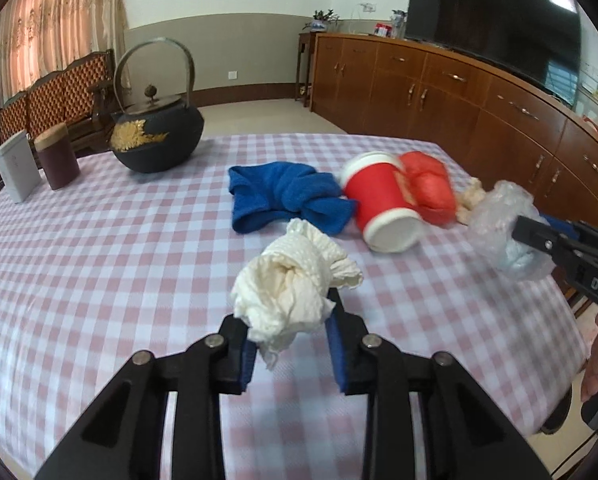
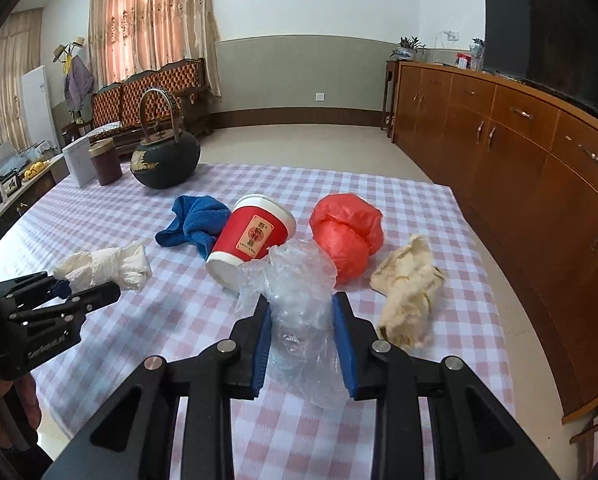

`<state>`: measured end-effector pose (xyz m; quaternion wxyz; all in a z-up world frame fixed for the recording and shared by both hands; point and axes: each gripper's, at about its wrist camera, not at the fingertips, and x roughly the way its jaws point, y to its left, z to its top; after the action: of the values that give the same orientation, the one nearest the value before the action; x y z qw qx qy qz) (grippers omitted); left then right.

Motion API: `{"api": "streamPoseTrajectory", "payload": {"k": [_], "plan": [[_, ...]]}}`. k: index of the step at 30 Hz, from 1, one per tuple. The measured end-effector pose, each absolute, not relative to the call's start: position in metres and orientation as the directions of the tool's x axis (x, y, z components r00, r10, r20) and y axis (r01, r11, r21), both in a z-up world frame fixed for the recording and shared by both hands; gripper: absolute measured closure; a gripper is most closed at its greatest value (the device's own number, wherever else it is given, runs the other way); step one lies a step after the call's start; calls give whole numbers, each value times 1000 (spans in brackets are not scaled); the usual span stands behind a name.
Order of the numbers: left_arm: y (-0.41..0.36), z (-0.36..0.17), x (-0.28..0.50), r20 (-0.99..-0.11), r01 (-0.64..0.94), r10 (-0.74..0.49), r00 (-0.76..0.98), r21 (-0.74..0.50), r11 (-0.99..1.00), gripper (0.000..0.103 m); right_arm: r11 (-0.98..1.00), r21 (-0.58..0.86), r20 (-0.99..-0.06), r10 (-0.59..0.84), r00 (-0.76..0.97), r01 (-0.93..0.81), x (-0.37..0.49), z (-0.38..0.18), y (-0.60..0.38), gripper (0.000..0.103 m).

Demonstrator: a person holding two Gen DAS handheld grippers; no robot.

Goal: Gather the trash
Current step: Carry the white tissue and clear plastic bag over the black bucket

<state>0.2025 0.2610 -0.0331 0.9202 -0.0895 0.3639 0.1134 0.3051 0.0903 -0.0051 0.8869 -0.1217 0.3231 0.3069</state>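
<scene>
My left gripper (image 1: 289,312) is shut on a crumpled white paper towel (image 1: 295,284) and holds it above the checked tablecloth; it also shows in the right wrist view (image 2: 107,266). My right gripper (image 2: 301,316) is shut on a crumpled clear plastic bag (image 2: 299,292), also seen at the right of the left wrist view (image 1: 507,232). A red paper cup (image 2: 251,236) lies on its side mid-table. A red plastic bag (image 2: 347,232) lies right of it. A beige crumpled paper (image 2: 409,292) lies near the right edge.
A blue cloth (image 2: 195,222) lies left of the cup. A black iron kettle (image 1: 157,136), a brown canister (image 1: 57,160) and a white box (image 1: 17,170) stand at the table's far left. A wooden sideboard (image 2: 519,152) runs along the right.
</scene>
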Motion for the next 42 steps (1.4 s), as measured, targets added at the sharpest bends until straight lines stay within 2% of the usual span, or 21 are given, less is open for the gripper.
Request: {"api": "streamPoseTrajectory", "payload": {"k": [28,42], "plan": [[208,14,149,-602,-186,102,792,-78,979,71,829,-14,-587,446,675,-559,224,29,11,72],[162,25,144,-574,-97,34,818,-78,992,71,873,-11,-559,399,727,-487,205,43,-42,72]]}}
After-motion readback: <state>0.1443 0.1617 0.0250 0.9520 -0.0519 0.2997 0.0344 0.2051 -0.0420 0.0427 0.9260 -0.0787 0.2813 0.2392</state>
